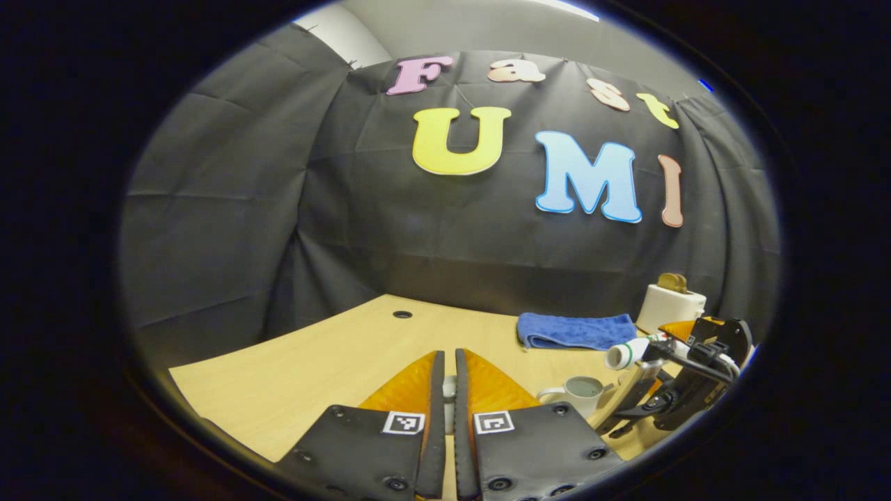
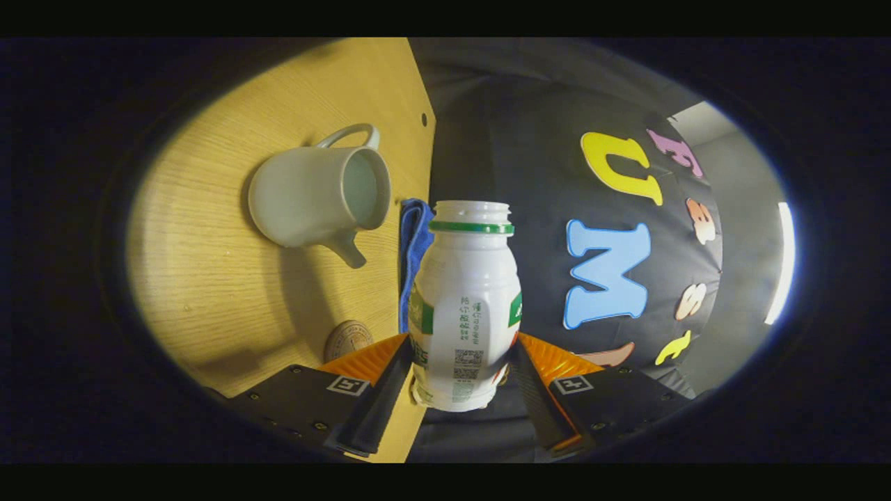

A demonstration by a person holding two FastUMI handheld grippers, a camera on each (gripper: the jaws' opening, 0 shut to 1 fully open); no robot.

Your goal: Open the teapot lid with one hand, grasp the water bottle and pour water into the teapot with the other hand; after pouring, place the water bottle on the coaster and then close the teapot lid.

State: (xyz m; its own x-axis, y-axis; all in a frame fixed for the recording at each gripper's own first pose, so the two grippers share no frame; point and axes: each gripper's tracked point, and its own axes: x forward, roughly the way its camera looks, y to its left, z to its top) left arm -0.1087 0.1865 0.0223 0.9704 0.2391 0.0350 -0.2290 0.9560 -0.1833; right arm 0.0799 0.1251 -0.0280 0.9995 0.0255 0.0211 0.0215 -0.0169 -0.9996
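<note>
My left gripper [image 1: 449, 356] is shut over the wooden table, and a small pale piece of the teapot lid [image 1: 450, 396] shows between its fingers. The pale teapot [image 1: 583, 392] [image 2: 317, 195] stands lidless, its mouth bare. My right gripper [image 2: 461, 339] is shut on the white water bottle [image 2: 465, 306], which has a green neck ring and no cap. In the left gripper view the right gripper [image 1: 661, 358] holds the bottle [image 1: 626, 353] tipped on its side just above the teapot, mouth leftward. A round brown coaster [image 2: 348, 339] lies on the table near the right gripper's fingers.
A folded blue towel [image 1: 574, 330] [image 2: 414, 257] lies behind the teapot by the back wall. A white box [image 1: 670, 306] with a brown object on top stands at the far right. The table [image 1: 313, 362] has a small cable hole [image 1: 402, 314] near the back.
</note>
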